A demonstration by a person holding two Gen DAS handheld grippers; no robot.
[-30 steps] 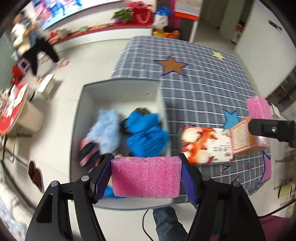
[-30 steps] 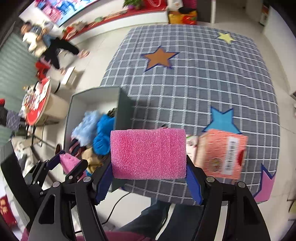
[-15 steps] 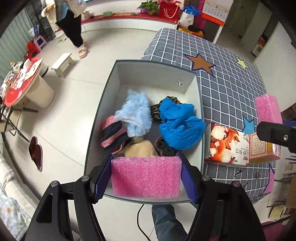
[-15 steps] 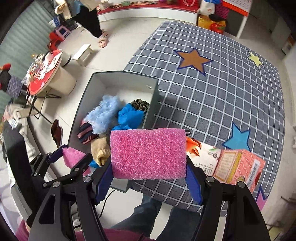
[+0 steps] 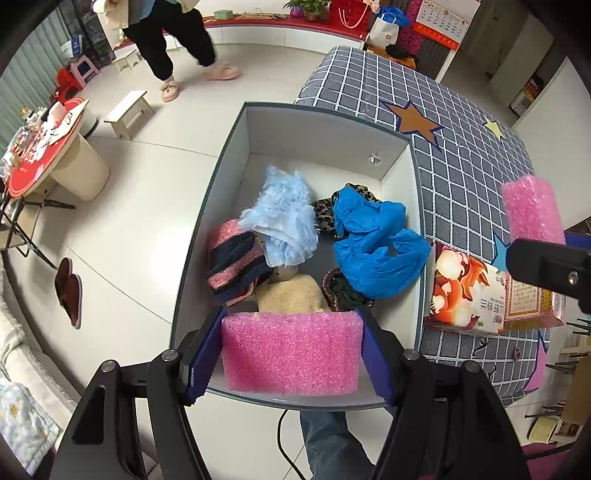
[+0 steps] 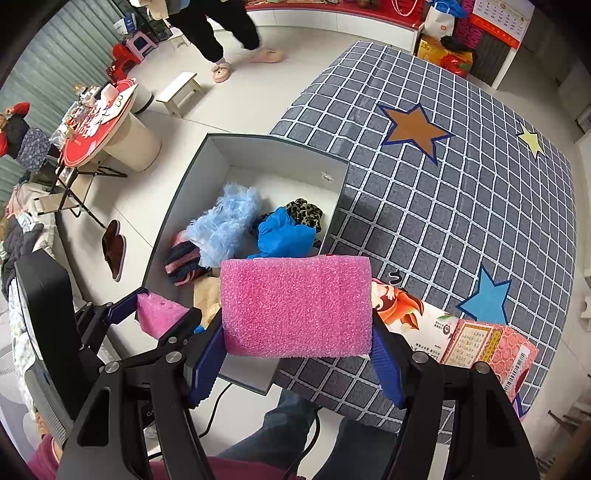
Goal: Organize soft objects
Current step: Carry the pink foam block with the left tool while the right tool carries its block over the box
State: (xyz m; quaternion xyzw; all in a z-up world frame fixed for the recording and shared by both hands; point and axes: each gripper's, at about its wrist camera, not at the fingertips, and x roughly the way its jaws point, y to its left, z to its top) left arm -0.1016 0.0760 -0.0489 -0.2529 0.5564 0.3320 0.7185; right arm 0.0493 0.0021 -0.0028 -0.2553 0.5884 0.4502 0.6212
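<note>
My left gripper (image 5: 291, 354) is shut on a pink foam block (image 5: 291, 352) and holds it over the near end of an open grey box (image 5: 321, 125). The box holds soft things: a light blue fluffy piece (image 5: 284, 218), blue cloth (image 5: 373, 243), a striped pink and navy knit (image 5: 236, 262), a beige plush (image 5: 291, 295). My right gripper (image 6: 295, 332) is shut on a second pink foam block (image 6: 295, 306), above the table edge just right of the box (image 6: 258, 151). The left gripper and its block (image 6: 159, 314) show at lower left in the right wrist view.
The box stands beside a table with a grey checked cloth (image 6: 461, 184) with stars. A carton with a cartoon print (image 5: 465, 291) and a pink packet (image 6: 491, 350) lie on the table's near edge. A person (image 5: 173, 33) walks on the floor behind; a stool and a small round table stand at the left.
Both grippers have moved forward and lower over the box with their foam blocks still held. The person in the background has walked to the right.
</note>
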